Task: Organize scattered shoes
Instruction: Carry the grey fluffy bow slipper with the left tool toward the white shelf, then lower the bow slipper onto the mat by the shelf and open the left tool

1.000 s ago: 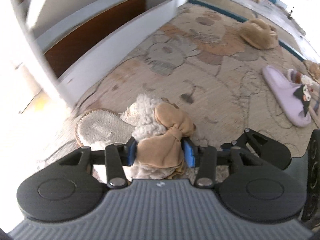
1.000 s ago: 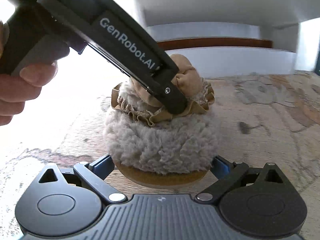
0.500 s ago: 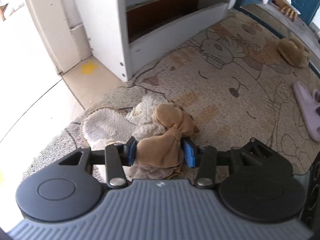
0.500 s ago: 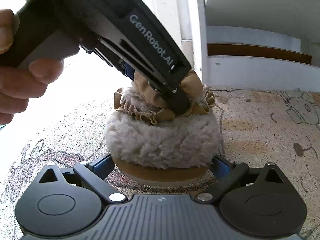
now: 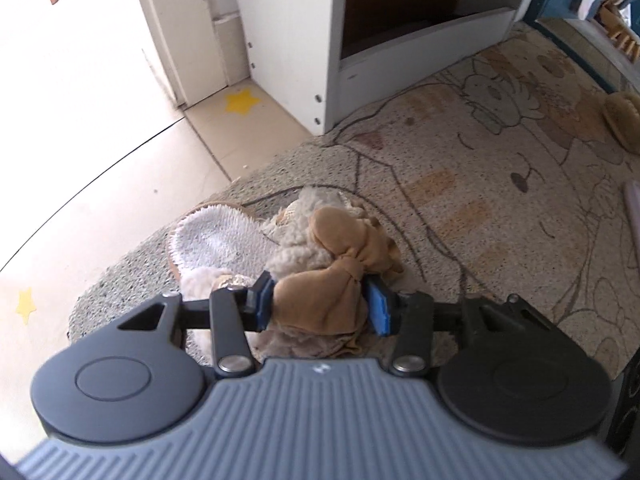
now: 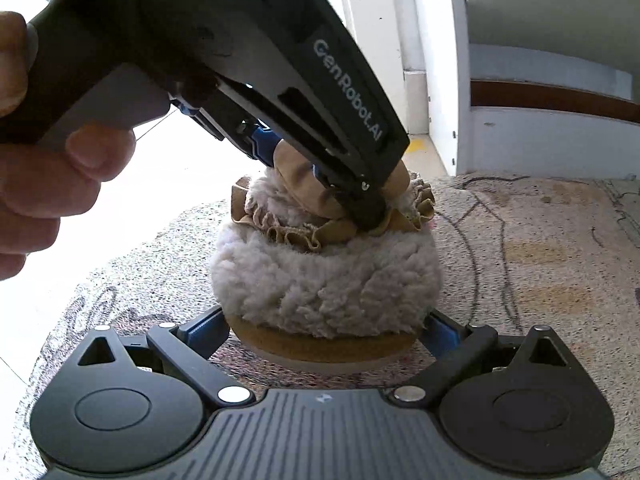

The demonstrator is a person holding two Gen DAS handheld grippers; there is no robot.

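Left tool (image 5: pixel 320 308) grips the slipper's (image 6: pixel 326 280) tan bow (image 5: pixel 320 300) between its blue pads; right tool (image 6: pixel 326 334) stands wide with its pads at either side of the sole, pressing or not I cannot tell. Since a second ago the white shelf unit (image 5: pixel 280 40) has swung closer ahead, rug (image 5: pixel 500 220) edge beneath. My guess: they are carrying the slipper there to stow it.

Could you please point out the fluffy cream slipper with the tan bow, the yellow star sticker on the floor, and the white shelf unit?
Fluffy cream slipper with the tan bow (image 6: pixel 326 280): right wrist view, on its fleece toe.
Yellow star sticker (image 5: pixel 241 101): left wrist view, on its centre.
White shelf unit (image 5: pixel 424 46): left wrist view, on its bottom front board.
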